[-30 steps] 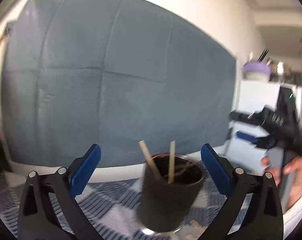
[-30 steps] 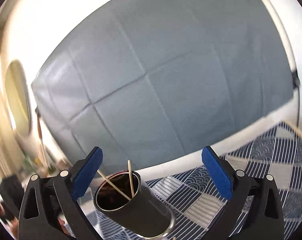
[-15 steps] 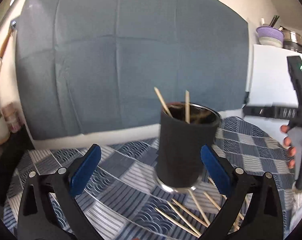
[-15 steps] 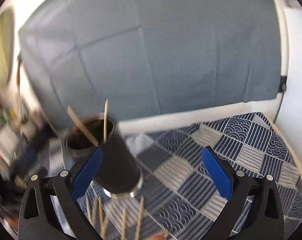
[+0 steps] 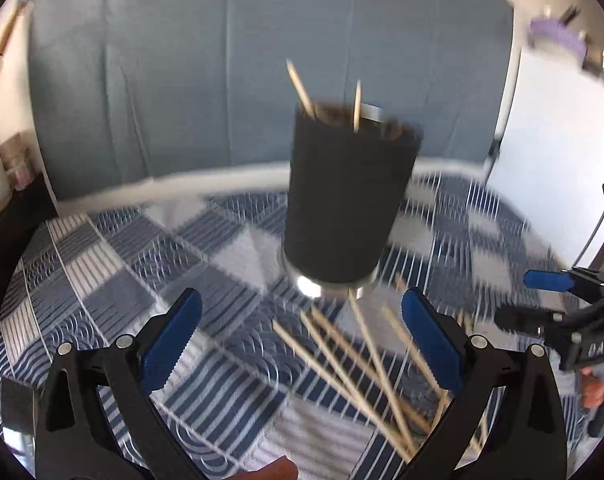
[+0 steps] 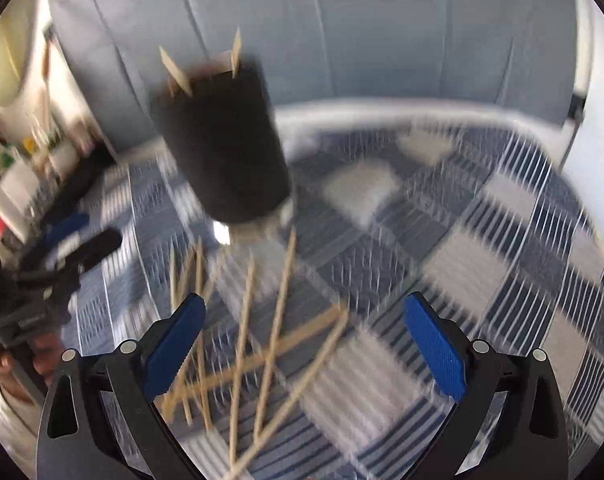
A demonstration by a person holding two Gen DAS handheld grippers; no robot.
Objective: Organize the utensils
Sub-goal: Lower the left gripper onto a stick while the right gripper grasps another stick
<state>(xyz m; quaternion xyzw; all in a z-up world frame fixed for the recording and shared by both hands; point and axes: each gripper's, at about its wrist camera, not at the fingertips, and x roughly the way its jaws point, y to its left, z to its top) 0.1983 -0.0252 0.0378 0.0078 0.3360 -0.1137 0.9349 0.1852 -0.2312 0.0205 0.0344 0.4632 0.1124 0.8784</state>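
Both claws, left (image 5: 302, 340) and right (image 6: 305, 344), are spread wide and hold nothing. Loose chopsticks (image 6: 277, 320) lie crisscrossed on the checked worktop (image 6: 482, 248), mostly pointing toward the upright black cup (image 5: 348, 196) holding two more.

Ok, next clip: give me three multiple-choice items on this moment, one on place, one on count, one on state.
1. Where do the loose wooden sticks lie?
A. inside a drawer
B. on the checked cloth in front of the black cup
C. on the grey backdrop

2. How many sticks stand in the black cup?
A. two
B. none
C. six

3. How is the right gripper?
A. shut on a stick
B. shut on the cup
C. open, holding nothing

B: sticks are scattered on the checked cloth.
A: two tips rise above the rim.
C: its fingers stand wide apart; the left gripper too.
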